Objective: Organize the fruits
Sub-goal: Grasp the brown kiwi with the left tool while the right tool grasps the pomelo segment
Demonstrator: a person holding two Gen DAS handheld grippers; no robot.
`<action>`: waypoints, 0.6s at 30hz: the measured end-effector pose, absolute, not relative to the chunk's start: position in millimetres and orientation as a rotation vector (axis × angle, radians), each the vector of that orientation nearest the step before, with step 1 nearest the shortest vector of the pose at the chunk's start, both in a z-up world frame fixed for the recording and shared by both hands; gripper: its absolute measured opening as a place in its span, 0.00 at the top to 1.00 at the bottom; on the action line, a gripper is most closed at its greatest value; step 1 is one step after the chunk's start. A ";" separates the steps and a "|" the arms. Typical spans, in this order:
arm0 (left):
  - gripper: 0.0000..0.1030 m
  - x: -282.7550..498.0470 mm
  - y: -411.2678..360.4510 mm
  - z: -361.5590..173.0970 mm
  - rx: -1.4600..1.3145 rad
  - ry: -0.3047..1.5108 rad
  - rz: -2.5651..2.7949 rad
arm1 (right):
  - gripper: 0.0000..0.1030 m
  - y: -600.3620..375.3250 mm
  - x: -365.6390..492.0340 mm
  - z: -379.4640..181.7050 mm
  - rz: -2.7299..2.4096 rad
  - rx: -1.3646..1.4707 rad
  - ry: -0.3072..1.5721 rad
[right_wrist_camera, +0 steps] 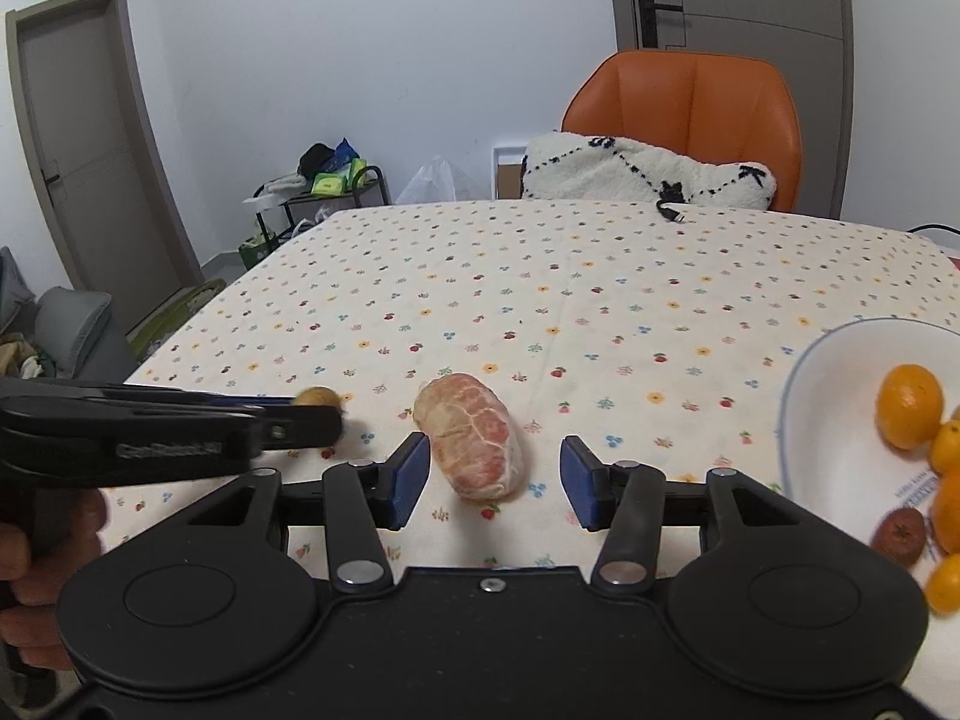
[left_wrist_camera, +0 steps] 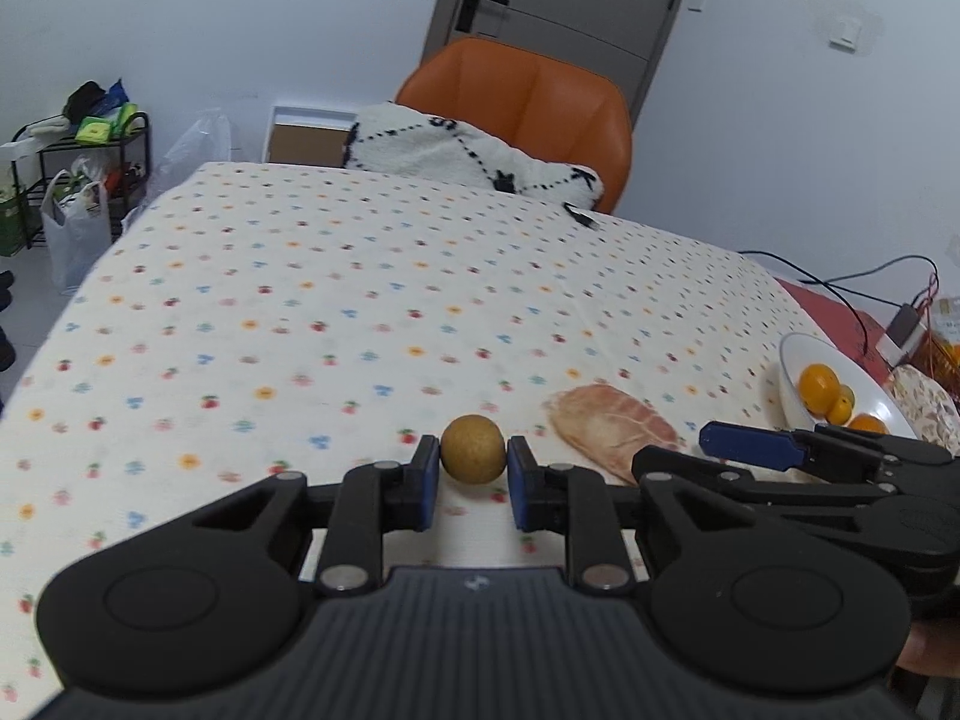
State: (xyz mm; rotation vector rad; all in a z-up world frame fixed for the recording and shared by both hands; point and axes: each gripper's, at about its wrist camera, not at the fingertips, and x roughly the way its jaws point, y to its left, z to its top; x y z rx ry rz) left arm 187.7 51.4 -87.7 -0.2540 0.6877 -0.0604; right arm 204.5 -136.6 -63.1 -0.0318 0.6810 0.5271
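My left gripper (left_wrist_camera: 474, 462) is shut on a small round brown fruit (left_wrist_camera: 473, 449), held between its blue pads just above the dotted tablecloth; the fruit also shows in the right wrist view (right_wrist_camera: 318, 397). A peeled pinkish pomelo piece (right_wrist_camera: 474, 435) lies on the cloth, also in the left wrist view (left_wrist_camera: 612, 423). My right gripper (right_wrist_camera: 495, 474) is open with the pomelo piece between and just ahead of its fingers, not touching. A white bowl (right_wrist_camera: 816, 420) at the right holds several oranges (right_wrist_camera: 909, 405) and a dark reddish fruit (right_wrist_camera: 898, 536).
The table wears a dotted cloth (right_wrist_camera: 540, 276). An orange chair (right_wrist_camera: 690, 114) with a white cushion (right_wrist_camera: 642, 174) stands at the far edge. A black cable end (right_wrist_camera: 671, 210) lies near the far edge. A patterned dish (left_wrist_camera: 924, 408) and cables (left_wrist_camera: 852, 294) sit right of the bowl.
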 end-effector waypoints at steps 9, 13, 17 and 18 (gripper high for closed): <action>0.79 178.5 73.7 -89.2 -0.280 0.682 -0.042 | 0.37 -111.3 219.0 -71.2 0.546 -0.116 0.692; 0.79 176.4 80.1 -90.8 -0.290 0.682 -0.034 | 0.37 -104.7 223.7 -74.9 0.545 -0.141 0.697; 0.79 173.8 82.6 -91.3 -0.296 0.682 -0.028 | 0.42 -99.7 223.1 -76.1 0.537 -0.162 0.691; 0.79 173.2 83.0 -91.6 -0.299 0.681 -0.028 | 0.49 -98.5 221.5 -76.6 0.531 -0.173 0.685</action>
